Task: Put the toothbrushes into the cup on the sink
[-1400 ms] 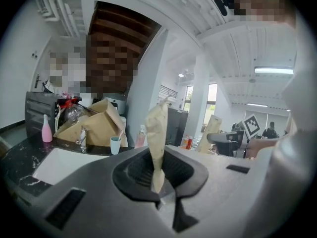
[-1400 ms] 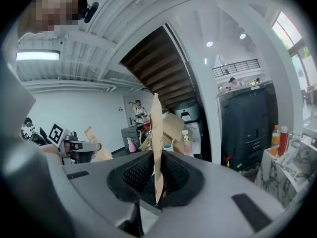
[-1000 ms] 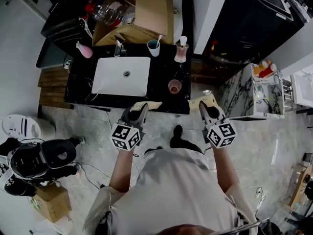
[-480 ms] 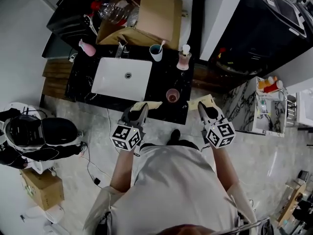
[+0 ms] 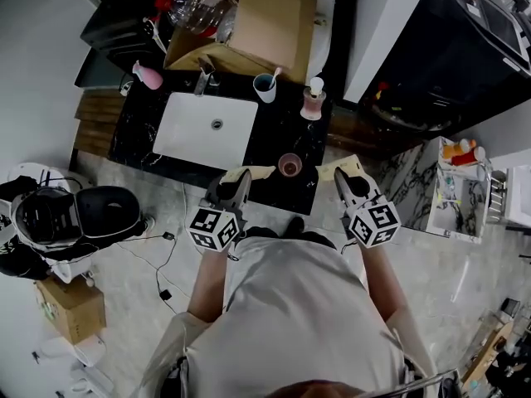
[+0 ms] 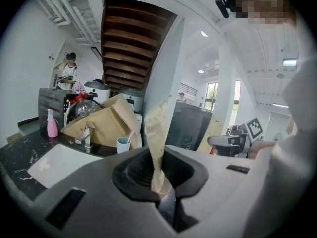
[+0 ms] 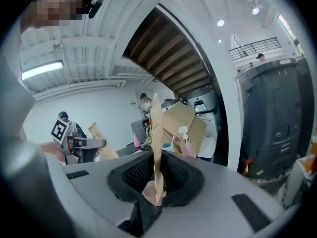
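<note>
In the head view my left gripper [image 5: 236, 186] is shut on a flat tan paper packet [image 5: 249, 173] that points at the counter's front edge. My right gripper [image 5: 347, 181] is shut on a second tan packet [image 5: 338, 170] just right of the counter. In the left gripper view the packet [image 6: 157, 133] stands upright between the jaws. The right gripper view shows its own packet [image 7: 156, 143] the same way. A pale blue cup [image 5: 265, 87] with a brush in it stands behind the white basin [image 5: 207, 128], at its right. Both grippers are well short of it.
On the black counter [image 5: 133, 135] stand a pink cup [image 5: 289, 165] near the front edge, a pink soap dispenser [image 5: 313, 102], a pink spray bottle [image 5: 148, 76] and a faucet [image 5: 203, 80]. A cardboard box [image 5: 265, 23] sits behind. Helmets and a box [image 5: 70, 309] lie on the floor at left.
The counter has drawn closer beneath the grippers as the person steps toward the sink. Both grippers keep their hold on the tan packets.
</note>
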Demonstrator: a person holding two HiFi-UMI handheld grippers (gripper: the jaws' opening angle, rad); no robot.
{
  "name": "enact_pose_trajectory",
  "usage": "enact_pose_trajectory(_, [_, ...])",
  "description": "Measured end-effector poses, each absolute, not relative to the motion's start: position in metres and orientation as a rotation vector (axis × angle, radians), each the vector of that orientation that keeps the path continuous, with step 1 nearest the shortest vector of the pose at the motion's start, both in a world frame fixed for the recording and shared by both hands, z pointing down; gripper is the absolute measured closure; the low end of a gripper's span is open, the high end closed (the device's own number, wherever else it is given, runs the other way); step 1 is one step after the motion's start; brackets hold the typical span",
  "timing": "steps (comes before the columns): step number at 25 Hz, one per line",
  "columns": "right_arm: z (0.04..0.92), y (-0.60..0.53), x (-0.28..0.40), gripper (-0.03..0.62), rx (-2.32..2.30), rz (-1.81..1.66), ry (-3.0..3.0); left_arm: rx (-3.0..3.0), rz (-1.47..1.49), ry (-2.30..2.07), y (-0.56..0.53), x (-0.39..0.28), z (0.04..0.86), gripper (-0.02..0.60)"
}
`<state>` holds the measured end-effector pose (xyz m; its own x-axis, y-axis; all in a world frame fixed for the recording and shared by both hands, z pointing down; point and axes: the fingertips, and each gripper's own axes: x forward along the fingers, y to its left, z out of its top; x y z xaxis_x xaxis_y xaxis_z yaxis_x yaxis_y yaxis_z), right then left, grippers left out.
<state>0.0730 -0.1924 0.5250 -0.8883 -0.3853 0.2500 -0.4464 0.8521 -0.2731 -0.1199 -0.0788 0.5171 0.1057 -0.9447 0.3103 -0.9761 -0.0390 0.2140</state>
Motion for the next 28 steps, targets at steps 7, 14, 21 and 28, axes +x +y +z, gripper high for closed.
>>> enact_pose_trajectory(7, [0.527, -0.206, 0.067, 0.533, 0.666, 0.506, -2.829, 2.036, 0.123, -1.860, -0.099, -0.129, 0.518, 0.545])
enact_pose_trajectory(14, [0.525, -0.213, 0.055, 0.533, 0.732, 0.503, -2.794, 2.088, 0.122, -1.796, -0.118, -0.147, 0.518, 0.545])
enact_pose_trajectory(21, [0.517, -0.214, 0.039, 0.533, 0.818, 0.485, -2.763, 2.161, 0.140, -1.714, -0.135, -0.167, 0.512, 0.545])
enact_pose_trajectory(28, [0.522, -0.206, 0.020, 0.533, 0.820, 0.473, -2.743, 2.185, 0.132, -1.680, -0.135, -0.178, 0.514, 0.545])
